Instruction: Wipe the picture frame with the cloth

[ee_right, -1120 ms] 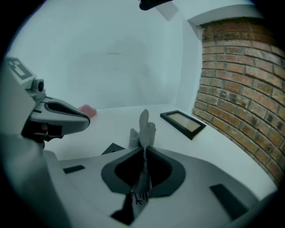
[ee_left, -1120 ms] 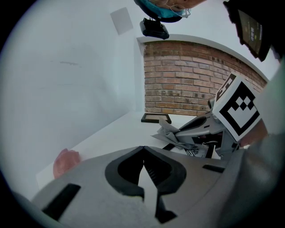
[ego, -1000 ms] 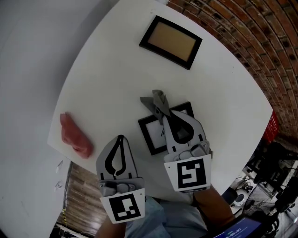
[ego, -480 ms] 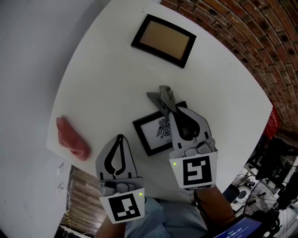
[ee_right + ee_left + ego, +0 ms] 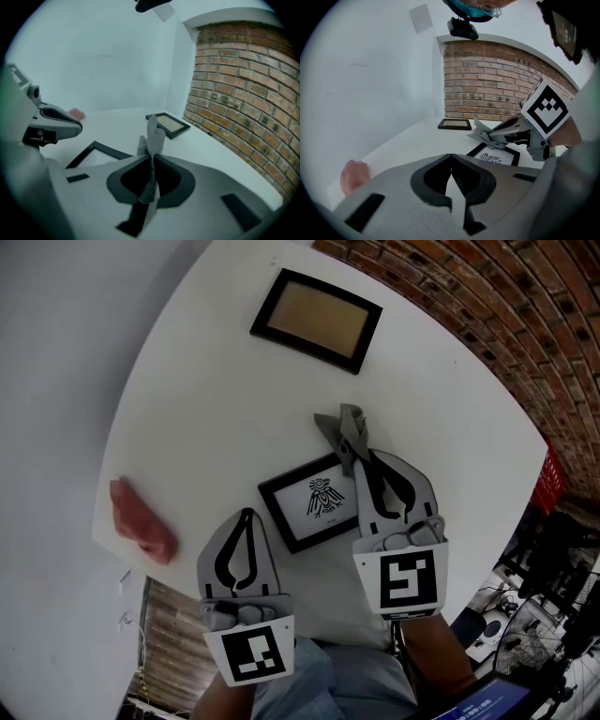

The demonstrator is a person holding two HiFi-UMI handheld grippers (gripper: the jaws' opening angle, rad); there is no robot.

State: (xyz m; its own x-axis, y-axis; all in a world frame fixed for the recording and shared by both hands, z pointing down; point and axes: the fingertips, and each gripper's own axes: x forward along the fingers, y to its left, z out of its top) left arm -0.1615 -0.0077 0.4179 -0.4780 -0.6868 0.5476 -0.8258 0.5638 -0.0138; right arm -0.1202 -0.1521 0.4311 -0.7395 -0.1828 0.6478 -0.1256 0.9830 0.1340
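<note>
A black picture frame with a bird print [image 5: 311, 502] lies flat on the white table [image 5: 216, 399]. My right gripper [image 5: 356, 463] hovers at the frame's far right corner, shut on a grey cloth [image 5: 341, 430] that sticks out past its tips. The right gripper view shows that cloth [image 5: 153, 133] pinched between the jaws, with the bird frame [image 5: 96, 152] to its left. Near the table's front edge my left gripper [image 5: 246, 515] is shut with nothing in it. In the left gripper view the bird frame [image 5: 494, 157] lies ahead, under the grey cloth [image 5: 481, 134].
A second black frame with a tan picture [image 5: 316, 320] lies at the table's far side. A pink cloth [image 5: 141, 521] sits near the left edge. A brick wall [image 5: 487, 315] borders the right. Cluttered floor [image 5: 534, 587] shows past the table's right edge.
My right gripper with the grey cloth has slid from over the bird frame to its far right corner, so the print now shows fully. The left gripper stayed put.
</note>
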